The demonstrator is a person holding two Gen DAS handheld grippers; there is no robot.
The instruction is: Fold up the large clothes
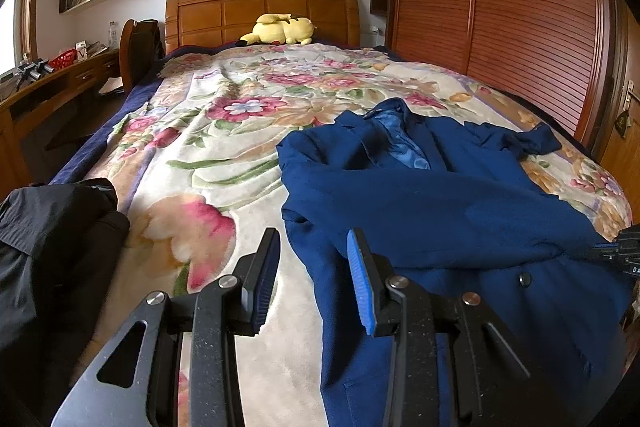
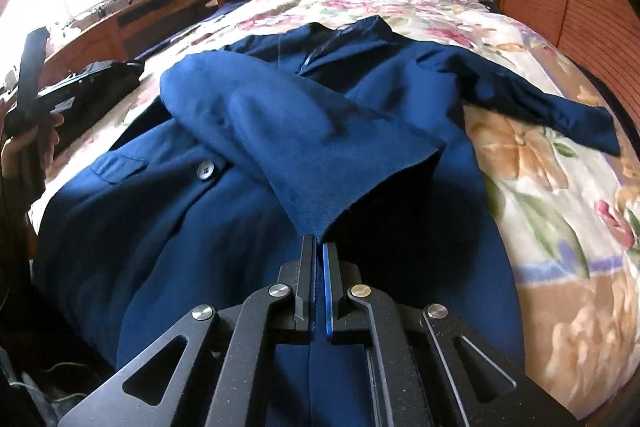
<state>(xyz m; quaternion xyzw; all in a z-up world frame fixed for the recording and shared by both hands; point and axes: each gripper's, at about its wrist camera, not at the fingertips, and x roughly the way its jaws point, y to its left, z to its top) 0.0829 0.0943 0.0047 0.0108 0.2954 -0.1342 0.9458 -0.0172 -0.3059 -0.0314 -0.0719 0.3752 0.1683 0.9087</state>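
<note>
A large dark blue coat lies front up on the floral bed blanket, collar toward the headboard. In the right wrist view one sleeve is drawn across the coat body, and my right gripper is shut on the corner of its cuff. The other sleeve lies stretched out to the right. My left gripper hovers open over the coat's left edge, with nothing pinched between its fingers. A hand holds it at the left edge of the right wrist view.
A dark garment is heaped at the bed's near left corner. A yellow plush toy rests by the wooden headboard. A desk runs along the left and a slatted wardrobe along the right.
</note>
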